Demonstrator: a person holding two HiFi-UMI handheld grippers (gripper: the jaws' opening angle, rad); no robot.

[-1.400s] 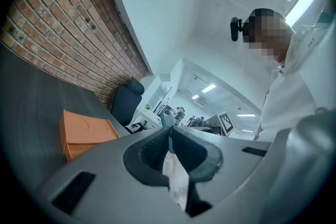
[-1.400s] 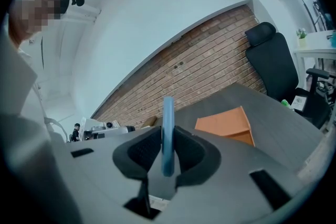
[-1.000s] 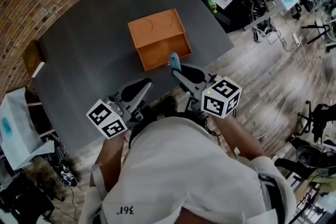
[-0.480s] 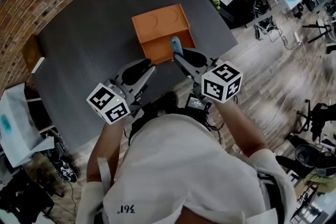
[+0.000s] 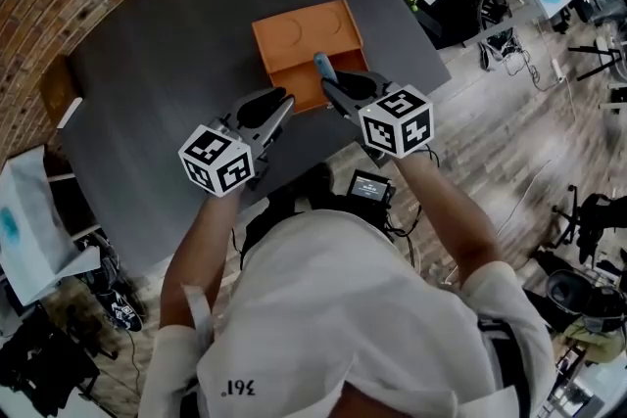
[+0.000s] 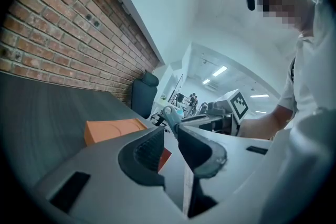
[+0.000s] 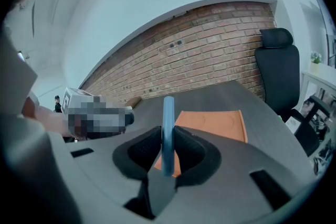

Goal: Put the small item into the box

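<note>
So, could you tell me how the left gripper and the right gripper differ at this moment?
The right gripper is shut on a slim blue item, held upright; the left gripper has its jaws slightly apart with nothing between them. In the head view, the right gripper's tips reach over the orange box, while the left gripper's tips stop about at its near edge. Both are grey and point towards the box.

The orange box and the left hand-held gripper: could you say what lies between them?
Head view: only bare table between orange box and left hand-held gripper.
</note>
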